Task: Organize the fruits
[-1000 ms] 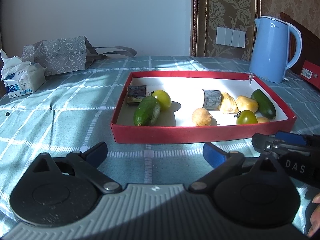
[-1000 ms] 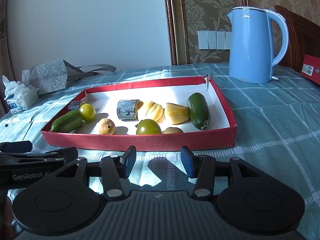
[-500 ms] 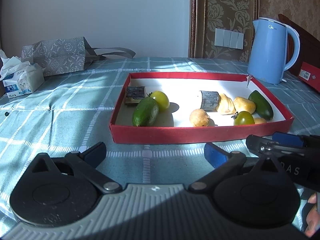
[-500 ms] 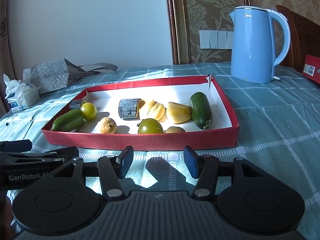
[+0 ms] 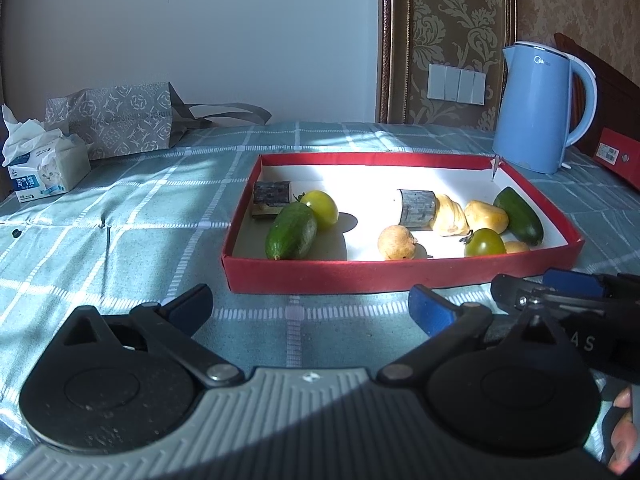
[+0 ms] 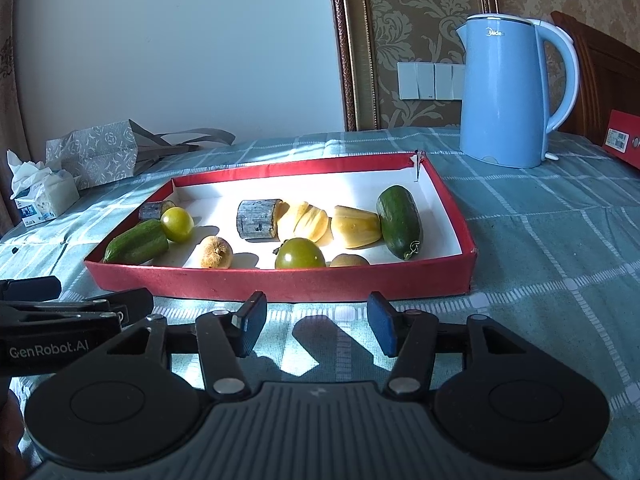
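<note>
Shallow red cardboard tray w/ white floor (image 5: 400, 276) (image 6: 280, 286) sits on the bench, covered by a teal checked cloth (image 5: 120, 240) (image 6: 560, 260). All fruit lies inside the tray.

Left group: dark green cucumber (image 5: 291, 231) (image 6: 137, 241) touching a yellow-green tomato (image 5: 320, 209) (image 6: 177, 224), grey bark-covered log piece (image 5: 271, 199) (image 6: 154, 210) just behind.

Right group: second grey log piece (image 5: 418, 208) (image 6: 258, 218), pale yellow ridged fruit (image 5: 450, 216) (image 6: 304, 222), yellow wedge-shaped fruit (image 5: 485, 216) (image 6: 356, 226), second dark green cucumber (image 5: 519, 215) (image 6: 399, 220), dark green tomato (image 5: 485, 242) (image 6: 300, 253), tan round fruit (image 5: 397, 243) (image 6: 215, 252). Small yellow fruit (image 5: 516, 246) (image 6: 349, 260) at the front wall, partly hidden.

View differences: right wrist cam shows the right cucumber's full length and stem end; left wrist cam foreshortens it. Left cam shows the left log piece whole; right cam shows only its top behind the tomato. Fingertips of a person's hand (image 5: 622, 432) appear at lower right in left cam only.

Left hand-held gripper (image 5: 310, 308): jaws wide apart, nothing between, short of the tray's front wall. Right hand-held gripper (image 6: 316, 322): jaws moderately apart, nothing between; they have just been opening.

Vs. earlier frames: fruit and tray unchanged. Gap between right gripper's blue pads (image 6: 382, 324) is wider than 1 s ago.

Beyond the tray: light blue electric kettle (image 5: 536, 108) (image 6: 504, 92), grey patterned gift bag (image 5: 112, 120) (image 6: 92, 152), tissue pack (image 5: 40, 168) (image 6: 44, 192).
</note>
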Motion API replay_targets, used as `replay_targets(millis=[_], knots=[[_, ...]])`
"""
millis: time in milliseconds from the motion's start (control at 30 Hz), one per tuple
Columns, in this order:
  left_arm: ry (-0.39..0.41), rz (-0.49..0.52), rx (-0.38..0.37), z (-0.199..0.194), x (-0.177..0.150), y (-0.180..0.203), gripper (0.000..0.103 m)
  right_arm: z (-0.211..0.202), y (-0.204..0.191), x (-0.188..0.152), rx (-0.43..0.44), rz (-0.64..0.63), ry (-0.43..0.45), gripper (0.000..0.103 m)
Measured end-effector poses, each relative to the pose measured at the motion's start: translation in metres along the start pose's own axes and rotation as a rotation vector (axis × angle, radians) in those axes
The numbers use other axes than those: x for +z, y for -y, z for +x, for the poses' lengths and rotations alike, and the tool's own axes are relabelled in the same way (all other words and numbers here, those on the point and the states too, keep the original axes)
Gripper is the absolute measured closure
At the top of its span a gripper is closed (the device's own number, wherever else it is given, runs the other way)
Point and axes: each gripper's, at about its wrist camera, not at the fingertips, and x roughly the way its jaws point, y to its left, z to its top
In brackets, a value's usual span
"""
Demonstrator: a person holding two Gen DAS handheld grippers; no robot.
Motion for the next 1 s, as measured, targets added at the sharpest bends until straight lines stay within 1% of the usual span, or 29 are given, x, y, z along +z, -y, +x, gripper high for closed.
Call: replay_targets(millis=[1000], knots=[[-0.005,-0.005,-0.005,0.0,-0.0001,-0.001,0.0,-0.0016,0.002,0.0002,-0.005,0.012,0.003,0.048]])
